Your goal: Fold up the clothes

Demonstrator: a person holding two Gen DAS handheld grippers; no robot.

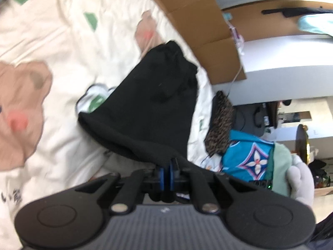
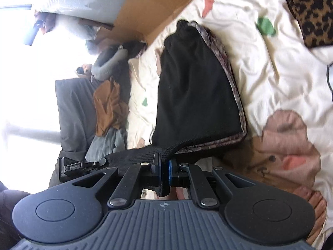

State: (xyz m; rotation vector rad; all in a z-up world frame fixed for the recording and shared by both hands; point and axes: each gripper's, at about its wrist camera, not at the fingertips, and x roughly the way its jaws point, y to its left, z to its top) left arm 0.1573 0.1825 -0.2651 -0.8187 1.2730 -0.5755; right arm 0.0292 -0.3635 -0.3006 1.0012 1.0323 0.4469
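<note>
Cream cotton bedding [image 1: 68, 48], printed with bears and green patches, is the work surface, with brown cardboard [image 1: 199, 20] along its far side. On it lies the black garment [image 1: 145, 108], a soft knit. Its far end is bunched on the sheet and its near edge is raised off the bed. In the right wrist view a patterned, leopard-like lining or second layer [image 2: 235, 95] shows along its side; I cannot tell which. Other clothes wait in a heap [image 2: 110, 108] beyond the bed's edge, so most of the job looks undone.

The left gripper [image 1: 166, 174] is fully closed, pinching one part of the raised edge; the right gripper [image 2: 163, 171] is likewise clamped on the ribbed hem. The fold on this piece looks begun, not yet laid flat.
</note>
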